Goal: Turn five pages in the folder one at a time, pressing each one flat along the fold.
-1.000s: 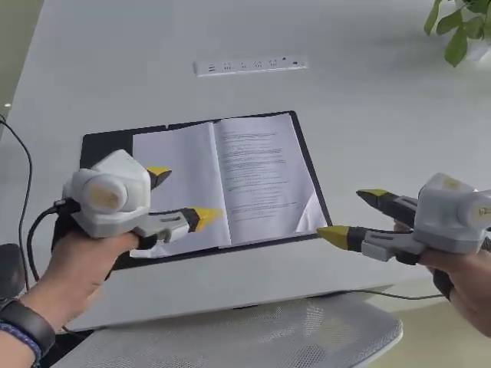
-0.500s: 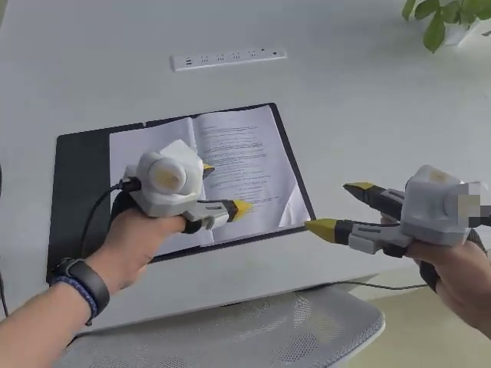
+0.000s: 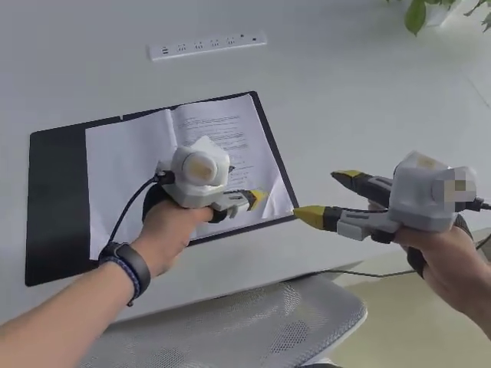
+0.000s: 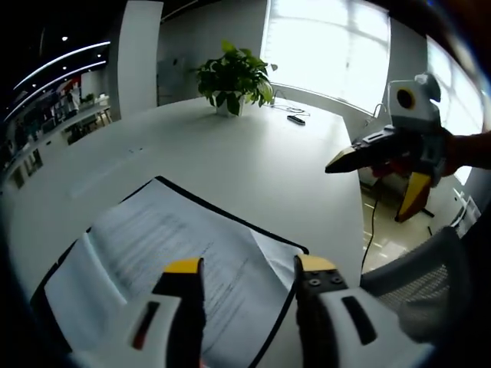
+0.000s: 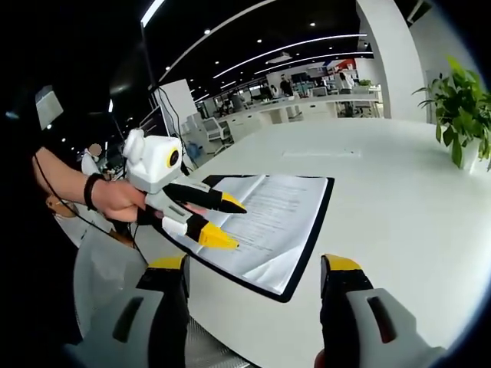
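The black folder (image 3: pixel 46 215) lies open on the white table, a blank page on its left and a printed page (image 3: pixel 222 126) on its right. My left gripper (image 3: pixel 253 198) hovers open over the printed page's lower right part, near a slightly lifted corner (image 3: pixel 282 201). In the left gripper view its jaws (image 4: pixel 249 264) are apart above the printed page (image 4: pixel 176 238). My right gripper (image 3: pixel 326 195) hangs open past the folder's right edge, holding nothing. The right gripper view has its jaws (image 5: pixel 255 263) spread, with the left gripper (image 5: pixel 229 224) and the folder (image 5: pixel 276 215) ahead.
A white power strip (image 3: pixel 207 46) lies on the table beyond the folder. A potted plant (image 3: pixel 418 11) stands at the far right corner. A mesh chair back (image 3: pixel 253 322) sits under the table's near edge (image 3: pixel 307 264). A cable runs from the left gripper.
My left gripper has moved right, from over the blank left page to over the printed page's lower right. The right gripper has stayed beside the folder, open. The head camera has shifted.
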`<action>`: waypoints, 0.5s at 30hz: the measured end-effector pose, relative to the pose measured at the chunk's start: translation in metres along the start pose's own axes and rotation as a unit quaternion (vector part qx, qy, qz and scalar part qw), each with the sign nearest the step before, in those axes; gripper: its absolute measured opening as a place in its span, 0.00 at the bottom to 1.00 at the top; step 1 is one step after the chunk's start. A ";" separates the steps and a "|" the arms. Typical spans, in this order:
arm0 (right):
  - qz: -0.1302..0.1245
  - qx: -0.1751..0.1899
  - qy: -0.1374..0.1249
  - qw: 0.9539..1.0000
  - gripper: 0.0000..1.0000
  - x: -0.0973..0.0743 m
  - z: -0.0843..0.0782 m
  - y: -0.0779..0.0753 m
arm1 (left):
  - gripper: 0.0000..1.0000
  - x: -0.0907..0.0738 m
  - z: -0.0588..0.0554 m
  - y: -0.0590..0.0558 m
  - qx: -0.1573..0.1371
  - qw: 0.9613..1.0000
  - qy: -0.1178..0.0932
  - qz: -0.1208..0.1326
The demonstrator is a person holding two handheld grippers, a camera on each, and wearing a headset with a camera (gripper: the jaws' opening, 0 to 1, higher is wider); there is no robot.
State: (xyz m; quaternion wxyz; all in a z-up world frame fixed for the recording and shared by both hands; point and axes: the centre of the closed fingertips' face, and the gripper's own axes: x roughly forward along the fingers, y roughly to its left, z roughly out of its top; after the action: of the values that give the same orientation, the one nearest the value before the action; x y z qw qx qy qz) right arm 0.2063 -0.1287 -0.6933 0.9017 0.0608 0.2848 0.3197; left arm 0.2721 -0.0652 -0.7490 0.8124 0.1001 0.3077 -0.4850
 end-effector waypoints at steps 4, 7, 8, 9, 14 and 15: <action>0.003 0.001 0.002 1.000 0.68 0.001 -0.001 -0.001 | 0.41 0.018 -0.004 -0.010 0.000 1.000 0.010 -0.004; 0.006 0.002 0.002 1.000 0.68 0.001 -0.001 -0.001 | 0.39 0.029 -0.012 -0.015 0.005 1.000 0.020 -0.004; 0.006 0.003 0.002 1.000 0.68 0.001 -0.001 -0.001 | 0.38 0.032 -0.013 -0.016 0.005 1.000 0.022 -0.004; 0.006 0.002 0.002 1.000 0.68 0.001 -0.001 -0.001 | 0.37 0.035 -0.016 -0.018 0.008 1.000 0.026 -0.003; 0.008 0.004 0.000 1.000 0.68 -0.001 0.001 -0.003 | 0.32 0.047 -0.024 -0.018 0.011 0.999 0.037 0.006; 0.008 0.004 0.000 1.000 0.68 -0.001 0.002 -0.003 | 0.31 0.048 -0.024 -0.019 0.009 0.999 0.037 0.006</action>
State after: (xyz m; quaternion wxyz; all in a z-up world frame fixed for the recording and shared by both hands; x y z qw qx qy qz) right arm 0.2083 -0.1320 -0.6923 0.8988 0.0666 0.2856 0.3257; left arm 0.2625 -0.0989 -0.7943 0.8026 0.1270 0.3327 -0.4786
